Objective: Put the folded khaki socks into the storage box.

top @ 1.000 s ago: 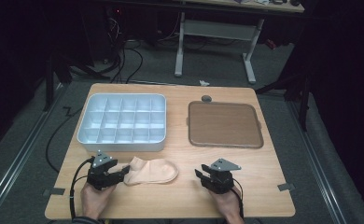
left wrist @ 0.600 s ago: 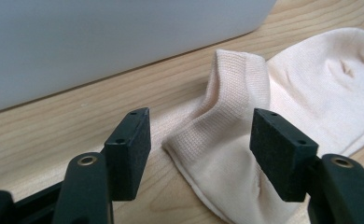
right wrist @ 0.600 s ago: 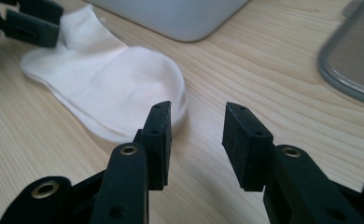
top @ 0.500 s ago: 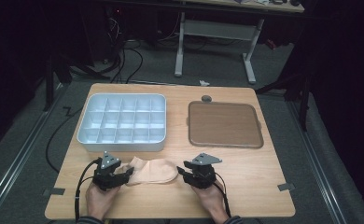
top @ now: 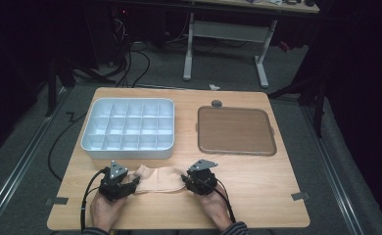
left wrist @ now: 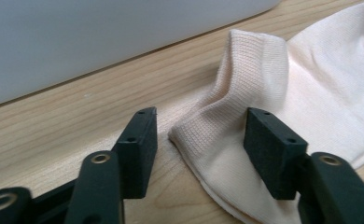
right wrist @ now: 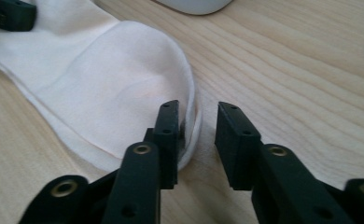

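Wooden table, near edge: beige sock flat between both grippers, in front of compartment tray. Left gripper jaws closing, cuff between them, not yet pinched. Right gripper closing at toe edge, not clamped. Grasp pending; nothing lifted.

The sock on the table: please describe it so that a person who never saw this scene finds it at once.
On the wooden table, look at the near edge, in front of the white compartment tray. There, the sock lies flat between the left gripper and the right gripper. It is the single soft, pale peach thing; the trays are rigid.
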